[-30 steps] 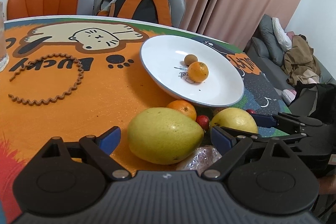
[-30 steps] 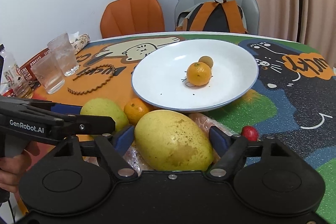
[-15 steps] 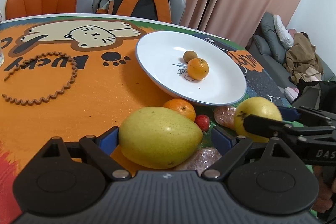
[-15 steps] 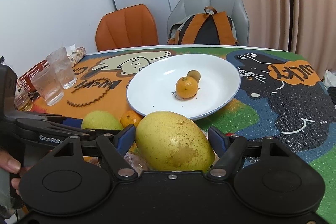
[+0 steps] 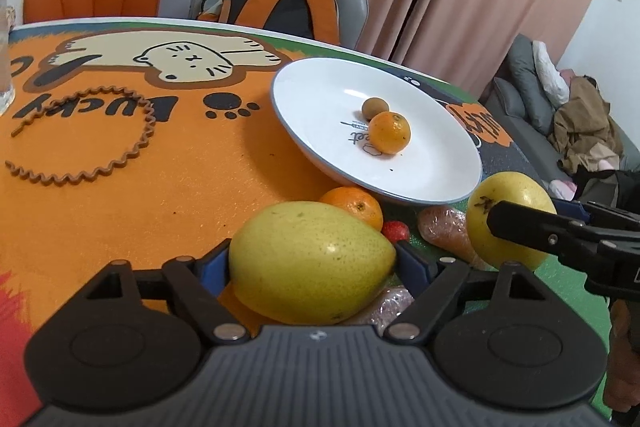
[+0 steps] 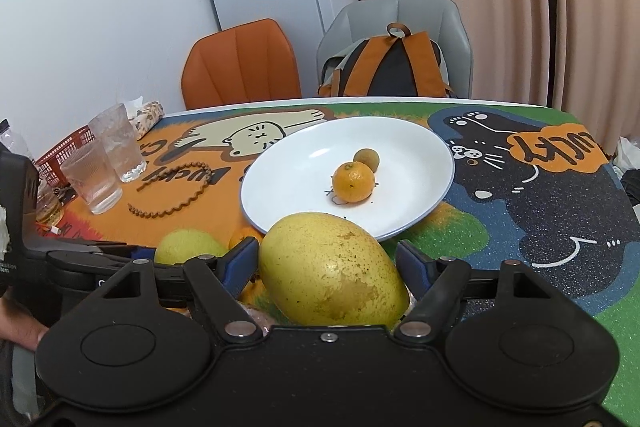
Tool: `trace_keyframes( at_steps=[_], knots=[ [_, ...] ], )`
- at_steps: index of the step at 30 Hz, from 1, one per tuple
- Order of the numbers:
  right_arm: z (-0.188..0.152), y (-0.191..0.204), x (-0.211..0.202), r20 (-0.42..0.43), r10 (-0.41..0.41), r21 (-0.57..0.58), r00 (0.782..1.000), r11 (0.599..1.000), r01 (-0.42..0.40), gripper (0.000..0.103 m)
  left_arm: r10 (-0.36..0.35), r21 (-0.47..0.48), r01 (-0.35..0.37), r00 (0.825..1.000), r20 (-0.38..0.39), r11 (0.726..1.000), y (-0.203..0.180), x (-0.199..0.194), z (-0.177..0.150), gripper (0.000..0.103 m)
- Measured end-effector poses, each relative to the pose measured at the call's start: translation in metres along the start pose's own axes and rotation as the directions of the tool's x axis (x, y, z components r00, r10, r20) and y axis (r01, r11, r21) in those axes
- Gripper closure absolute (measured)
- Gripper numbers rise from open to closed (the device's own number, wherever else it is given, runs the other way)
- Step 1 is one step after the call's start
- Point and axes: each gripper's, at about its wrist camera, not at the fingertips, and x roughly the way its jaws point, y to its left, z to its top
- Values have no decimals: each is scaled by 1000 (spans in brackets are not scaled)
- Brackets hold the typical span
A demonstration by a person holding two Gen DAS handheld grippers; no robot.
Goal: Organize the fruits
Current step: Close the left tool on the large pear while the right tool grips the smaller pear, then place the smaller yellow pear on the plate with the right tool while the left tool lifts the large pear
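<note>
Left tool (image 5: pixel 312 263) is closing around one mango (image 5: pixel 310 261); right tool (image 6: pixel 328 267) pinches a second mango (image 6: pixel 332 273); two fruits (image 5: pixel 384 127) lie on one plate (image 5: pixel 320 99).

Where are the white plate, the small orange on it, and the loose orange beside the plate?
white plate (image 5: pixel 320 95): left wrist view, bare inner surface.
small orange (image 5: pixel 389 132): left wrist view, middle of its peel.
loose orange (image 5: pixel 354 206): left wrist view, top of peel.

You have two big yellow-green mangoes (image 5: pixel 312 261) (image 6: pixel 330 271) at the table's near edge, each between blue pads. An orange (image 5: pixel 389 131) and a small brown fruit (image 5: pixel 375 106) sit touching on the white plate (image 5: pixel 320 99).
</note>
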Motion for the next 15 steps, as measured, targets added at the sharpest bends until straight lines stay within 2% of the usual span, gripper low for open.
trace_keyframes(
  at_steps=[15],
  knots=[
    [13, 8, 9, 18, 6, -17, 1000, 1000, -5, 32, 33, -9, -32, 998, 54, 999, 14, -21, 0, 21]
  ],
)
